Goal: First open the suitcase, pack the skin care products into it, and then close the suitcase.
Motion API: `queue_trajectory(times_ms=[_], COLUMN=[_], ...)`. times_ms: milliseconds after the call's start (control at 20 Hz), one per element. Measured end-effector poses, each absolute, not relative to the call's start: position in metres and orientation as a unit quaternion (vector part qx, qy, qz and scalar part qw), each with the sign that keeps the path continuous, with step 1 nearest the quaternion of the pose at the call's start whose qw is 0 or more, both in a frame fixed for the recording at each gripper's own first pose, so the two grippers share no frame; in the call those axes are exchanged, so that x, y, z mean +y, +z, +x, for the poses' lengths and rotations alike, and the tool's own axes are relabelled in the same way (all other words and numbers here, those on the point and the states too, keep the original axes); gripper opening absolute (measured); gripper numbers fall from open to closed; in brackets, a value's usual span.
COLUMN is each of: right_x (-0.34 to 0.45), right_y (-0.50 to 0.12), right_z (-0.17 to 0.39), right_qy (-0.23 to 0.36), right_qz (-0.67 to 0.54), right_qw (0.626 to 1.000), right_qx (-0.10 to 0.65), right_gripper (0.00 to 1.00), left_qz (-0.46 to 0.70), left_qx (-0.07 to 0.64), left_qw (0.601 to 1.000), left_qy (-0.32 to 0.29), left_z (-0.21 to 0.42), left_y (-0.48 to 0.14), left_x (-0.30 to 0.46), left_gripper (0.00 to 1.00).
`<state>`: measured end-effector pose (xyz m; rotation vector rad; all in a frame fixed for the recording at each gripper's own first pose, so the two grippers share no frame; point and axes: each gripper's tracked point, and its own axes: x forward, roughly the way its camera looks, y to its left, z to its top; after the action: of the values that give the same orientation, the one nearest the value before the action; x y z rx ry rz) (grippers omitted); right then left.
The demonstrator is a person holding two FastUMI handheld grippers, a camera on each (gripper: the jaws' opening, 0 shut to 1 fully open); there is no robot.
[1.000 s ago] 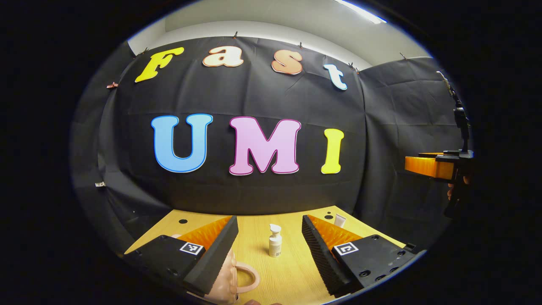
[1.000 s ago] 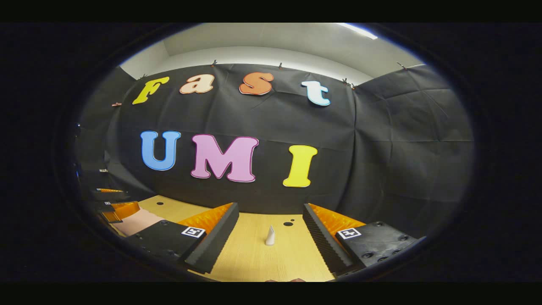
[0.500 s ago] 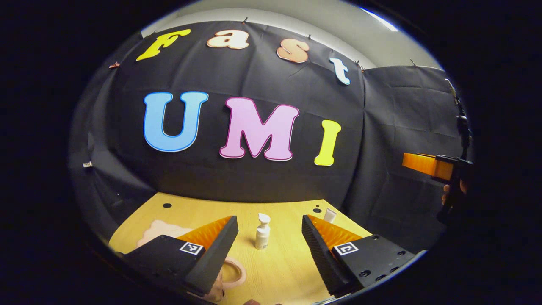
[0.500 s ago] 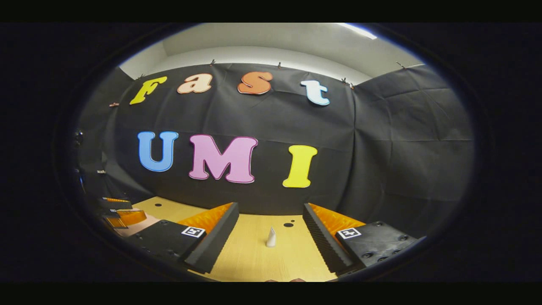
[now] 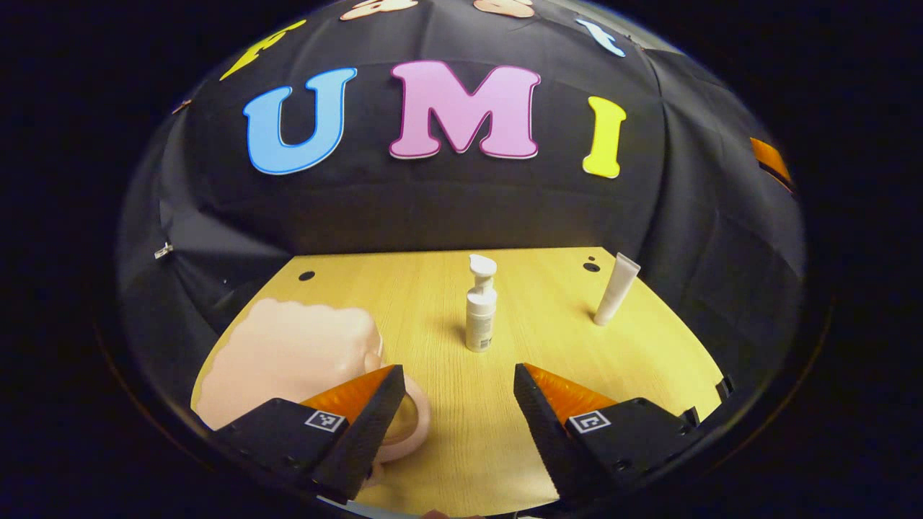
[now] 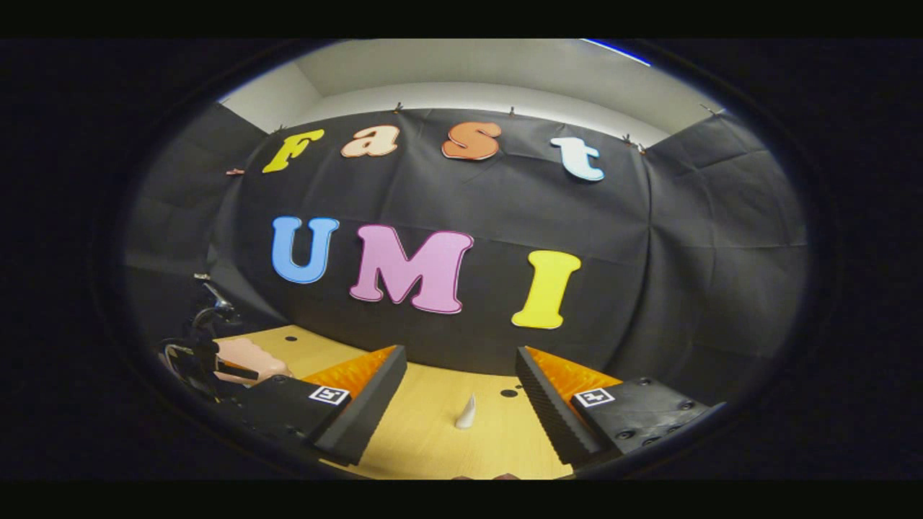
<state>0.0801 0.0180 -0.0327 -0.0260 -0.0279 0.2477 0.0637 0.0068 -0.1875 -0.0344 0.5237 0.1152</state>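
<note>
Pump bottle (image 5: 481, 306) blocks centre; bare table (image 5: 548, 324) between it, tube (image 5: 615, 289).

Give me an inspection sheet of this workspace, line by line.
Surface: wooden table, a few small round holes near its far edge.
Job's things: pink suitcase shut, lying flat at left; pump bottle upright mid-table; white tube standing, tilted, at right.
Clutter: nothing seen.
Grippers: left gripper open above the table beside the suitcase's handle; right gripper open, holding nothing.
Cables: nothing seen.
Surroundings: black cloth wall behind.
</note>
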Motion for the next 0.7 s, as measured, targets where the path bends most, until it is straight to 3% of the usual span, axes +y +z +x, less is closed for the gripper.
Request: queue_trajectory(times_ms=[350, 600, 650, 700], right_x=[-0.031, -0.079, -0.086, -0.09], right_y=[-0.081, -0.092, -0.094, -0.095], right_z=[0.12, 0.126, 0.126, 0.125], right_qy=[0.131, 0.086, 0.077, 0.068], right_qz=[0.028, 0.049, 0.055, 0.059], right_qw=[0.99, 0.994, 0.994, 0.994], right_qx=[0.031, 0.054, 0.06, 0.067], right_gripper=[0.97, 0.96, 0.97, 0.97], left_qz=[-0.057, -0.043, -0.046, -0.042], left_qx=[0.369, 0.426, 0.43, 0.439], left_qw=[0.919, 0.892, 0.892, 0.888], left_qy=[0.125, 0.146, 0.131, 0.13], left_z=[0.071, 0.08, 0.084, 0.077], left_y=[-0.257, -0.291, -0.297, -0.287], left_x=[0.031, 0.057, 0.055, 0.053], left_gripper=[0.97, 0.95, 0.87, 0.52])
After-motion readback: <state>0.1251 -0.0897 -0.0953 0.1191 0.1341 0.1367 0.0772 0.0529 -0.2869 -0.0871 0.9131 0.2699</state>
